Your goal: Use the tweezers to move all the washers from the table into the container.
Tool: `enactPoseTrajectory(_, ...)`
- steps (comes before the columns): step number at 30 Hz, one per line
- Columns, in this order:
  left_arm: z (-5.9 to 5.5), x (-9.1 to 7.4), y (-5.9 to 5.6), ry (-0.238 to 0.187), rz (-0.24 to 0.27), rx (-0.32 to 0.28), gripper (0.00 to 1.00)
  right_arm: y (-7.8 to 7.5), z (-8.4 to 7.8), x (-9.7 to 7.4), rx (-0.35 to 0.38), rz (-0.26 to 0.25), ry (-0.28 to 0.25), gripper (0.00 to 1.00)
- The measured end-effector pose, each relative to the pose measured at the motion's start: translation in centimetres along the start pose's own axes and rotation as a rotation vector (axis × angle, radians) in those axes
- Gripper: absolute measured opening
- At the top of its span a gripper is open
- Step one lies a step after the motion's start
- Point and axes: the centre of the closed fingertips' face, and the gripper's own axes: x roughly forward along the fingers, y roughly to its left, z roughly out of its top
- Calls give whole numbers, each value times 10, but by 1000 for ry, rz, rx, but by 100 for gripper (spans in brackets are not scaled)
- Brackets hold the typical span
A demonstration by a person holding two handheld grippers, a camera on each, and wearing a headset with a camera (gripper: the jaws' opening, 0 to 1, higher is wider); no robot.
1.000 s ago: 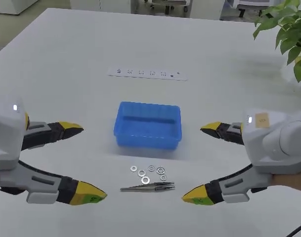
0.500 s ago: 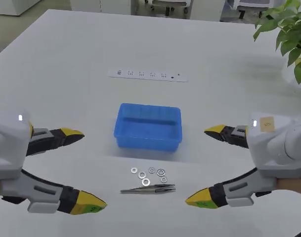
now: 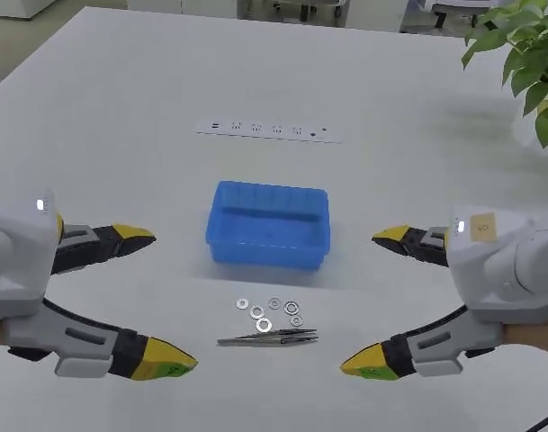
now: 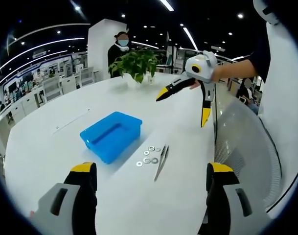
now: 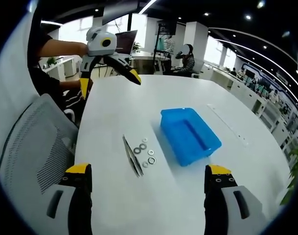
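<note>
Blue tub [image 3: 269, 225] sits central on the desk [image 3: 121, 108], ready for washers.
Washers [image 3: 269, 311] and tweezers [image 3: 267, 338] lie just before its near side; left tool [image 3: 167, 301] and right tool [image 3: 362, 302] flank them, wide open, empty, likely poised for the tweezers.

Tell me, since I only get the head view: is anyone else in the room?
Observer: Yes, in the left gripper view a person stands beyond the plant.
Visitor: What is on the near side, below my picture?
Observer: A grey mesh chair, drawn up to the table, in the right gripper view.
</note>
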Motion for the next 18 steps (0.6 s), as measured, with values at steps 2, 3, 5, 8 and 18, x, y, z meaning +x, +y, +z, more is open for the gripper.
enactPoseTrajectory(2,-1,1,0,3,0,1,98,-1,0,-1,5,-5,-4,96)
enactPoseTrajectory(3,-2,2,1,6,4,-10,98,-1,0,-1,8,-7,-5,96)
enactPoseTrajectory(5,-4,3,1,4,8,-24,97,-2,-1,-1,10,-6,-1,96)
enactPoseTrajectory(8,-6,6,-1,6,9,-29,97,-2,-3,0,11,-7,4,96)
enactPoseTrajectory(18,-6,5,-2,-5,8,-49,97,-1,-4,-1,17,-7,7,96)
